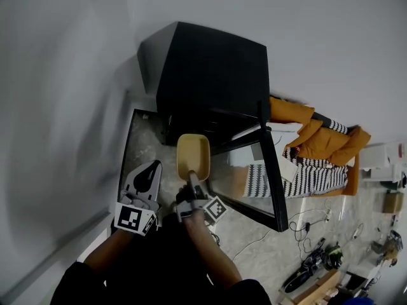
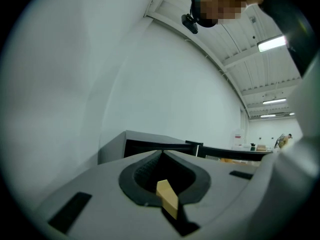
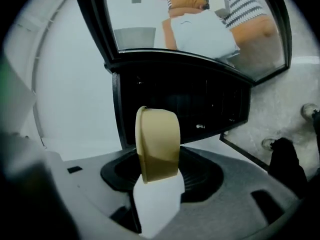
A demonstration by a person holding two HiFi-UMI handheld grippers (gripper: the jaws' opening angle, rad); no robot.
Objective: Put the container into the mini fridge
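Observation:
A tan, tub-like container (image 1: 193,155) is clamped at its near end by my right gripper (image 1: 193,178). It hangs just in front of the black mini fridge (image 1: 210,75), whose glass door (image 1: 251,170) stands swung open to the right. In the right gripper view the container (image 3: 157,144) stands on edge between the jaws of the right gripper (image 3: 157,171), with the dark fridge opening (image 3: 185,104) straight beyond it. My left gripper (image 1: 150,169) sits to the container's left, its jaws together on nothing. In the left gripper view the left gripper (image 2: 162,154) points level towards the fridge (image 2: 150,146).
A pale wall (image 1: 63,107) runs close along the left of the fridge. An orange sofa with striped cushions (image 1: 318,145) stands to the right of the door. Cables (image 1: 305,224) and small gear lie on the marbled floor (image 1: 254,246) at lower right.

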